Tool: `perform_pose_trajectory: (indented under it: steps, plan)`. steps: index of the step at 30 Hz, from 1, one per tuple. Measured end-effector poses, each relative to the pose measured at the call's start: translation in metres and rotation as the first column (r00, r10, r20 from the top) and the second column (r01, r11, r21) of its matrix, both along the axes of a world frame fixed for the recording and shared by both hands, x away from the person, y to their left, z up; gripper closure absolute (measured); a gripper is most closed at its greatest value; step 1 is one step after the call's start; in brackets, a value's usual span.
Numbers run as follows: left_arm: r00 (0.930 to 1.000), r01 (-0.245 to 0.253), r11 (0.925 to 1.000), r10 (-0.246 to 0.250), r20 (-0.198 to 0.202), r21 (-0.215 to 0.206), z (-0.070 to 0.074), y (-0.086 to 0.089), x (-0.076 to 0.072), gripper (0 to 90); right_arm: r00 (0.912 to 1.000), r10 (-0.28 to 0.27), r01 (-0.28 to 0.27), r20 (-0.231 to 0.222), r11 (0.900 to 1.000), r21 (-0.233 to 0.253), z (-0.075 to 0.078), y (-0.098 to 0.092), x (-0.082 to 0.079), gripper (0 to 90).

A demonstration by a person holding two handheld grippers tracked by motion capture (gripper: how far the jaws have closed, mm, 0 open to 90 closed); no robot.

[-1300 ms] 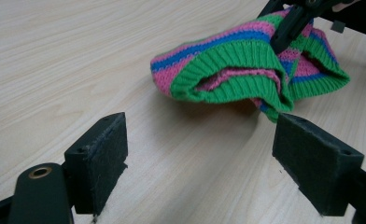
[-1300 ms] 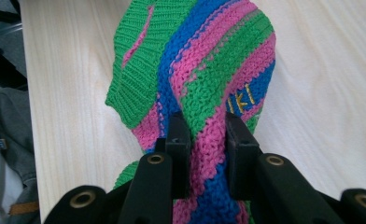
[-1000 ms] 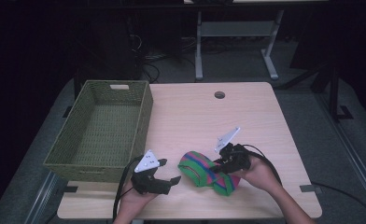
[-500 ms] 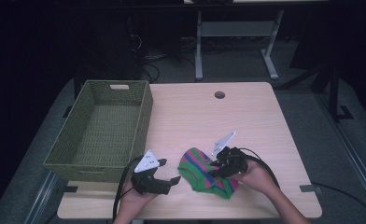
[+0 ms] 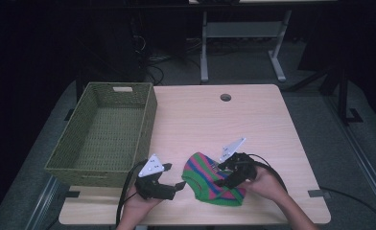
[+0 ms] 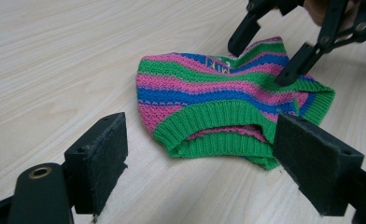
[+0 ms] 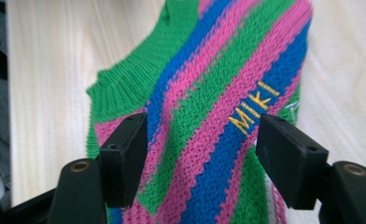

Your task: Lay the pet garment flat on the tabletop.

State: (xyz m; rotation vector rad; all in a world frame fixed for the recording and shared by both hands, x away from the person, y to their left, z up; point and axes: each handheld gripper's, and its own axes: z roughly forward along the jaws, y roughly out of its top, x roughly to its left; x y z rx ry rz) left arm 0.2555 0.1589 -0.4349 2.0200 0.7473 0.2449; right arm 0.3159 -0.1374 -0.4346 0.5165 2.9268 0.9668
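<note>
A small knitted garment (image 5: 214, 182) striped green, pink and blue lies flat near the table's front edge. Its ribbed green hem (image 6: 218, 126) faces my left gripper (image 6: 200, 163), which is open and low on the table just short of it. Yellow letters "MIKI" (image 7: 256, 108) are stitched on a pink stripe. My right gripper (image 5: 224, 175) hovers open directly over the garment (image 7: 209, 93), its jaws apart with nothing between them. In the left gripper view, the right gripper's black fingers (image 6: 302, 51) touch or nearly touch the far side of the knit.
A green woven basket (image 5: 104, 136) with nothing in it stands at the table's left side, just behind the left gripper (image 5: 169, 184). A round cable hole (image 5: 225, 97) sits near the far edge. Bare wood (image 5: 210, 124) stretches across the middle and right.
The garment was bunched up under the right gripper and now lies flatter on the table. The right gripper has moved slightly left and down over it. The left gripper has barely moved.
</note>
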Motion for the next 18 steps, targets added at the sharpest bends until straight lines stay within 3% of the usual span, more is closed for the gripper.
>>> perform_pose_trajectory:
  steps: [4, 6, 12, 18]
  plan:
    - [1.0, 0.001, 1.0, -0.001, 0.0, -0.001, 0.0, -0.001, 0.0, 17.7, 0.9999, -0.004, 0.004, 0.015, 1.0, 0.018, 0.008, -0.004, -0.008, 37.9]
    - [1.0, 0.0, 1.0, 0.0, -0.002, -0.004, 0.0, -0.001, 0.0, 17.7, 0.9992, 0.018, -0.019, 0.034, 1.0, 0.02, 0.01, -0.003, -0.013, 39.6]
    - [1.0, 0.004, 1.0, -0.004, -0.001, 0.001, 0.0, -0.001, 0.0, 17.7, 0.9965, 0.074, -0.075, 0.038, 0.997, 0.026, 0.011, 0.003, -0.023, 46.2]
    - [1.0, 0.003, 1.0, -0.003, -0.002, -0.001, 0.0, -0.001, 0.0, 17.7, 0.9909, 0.134, -0.134, 0.004, 0.991, -0.004, 0.005, 0.013, -0.028, 51.3]
